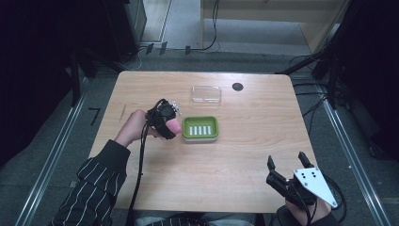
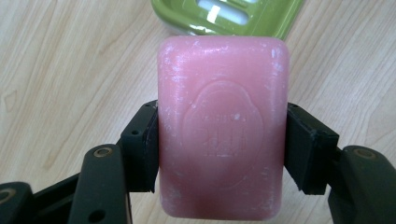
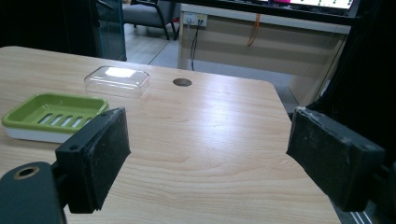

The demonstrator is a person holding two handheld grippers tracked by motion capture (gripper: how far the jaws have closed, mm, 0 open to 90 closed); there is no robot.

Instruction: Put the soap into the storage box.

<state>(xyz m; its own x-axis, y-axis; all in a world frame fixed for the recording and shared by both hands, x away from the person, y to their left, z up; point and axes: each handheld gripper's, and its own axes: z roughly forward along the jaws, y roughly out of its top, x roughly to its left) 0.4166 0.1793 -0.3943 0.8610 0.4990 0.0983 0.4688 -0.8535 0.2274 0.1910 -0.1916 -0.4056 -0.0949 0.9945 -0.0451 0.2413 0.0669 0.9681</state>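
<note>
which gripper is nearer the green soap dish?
Left. The left gripper, clamped on the pink soap, sits just beside the green soap dish; the right gripper waits open near the table's near edge.

Clear plastic lid point(image 1: 206, 94) on counter point(image 1: 254, 141), well beyond jaws; dark round grommet point(image 1: 237, 86) just beside lid, farther right.

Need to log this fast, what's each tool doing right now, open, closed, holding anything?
Left tool: closed on the pink soap bar, beside the green soap dish.
Right tool: open, holding nothing.
</note>
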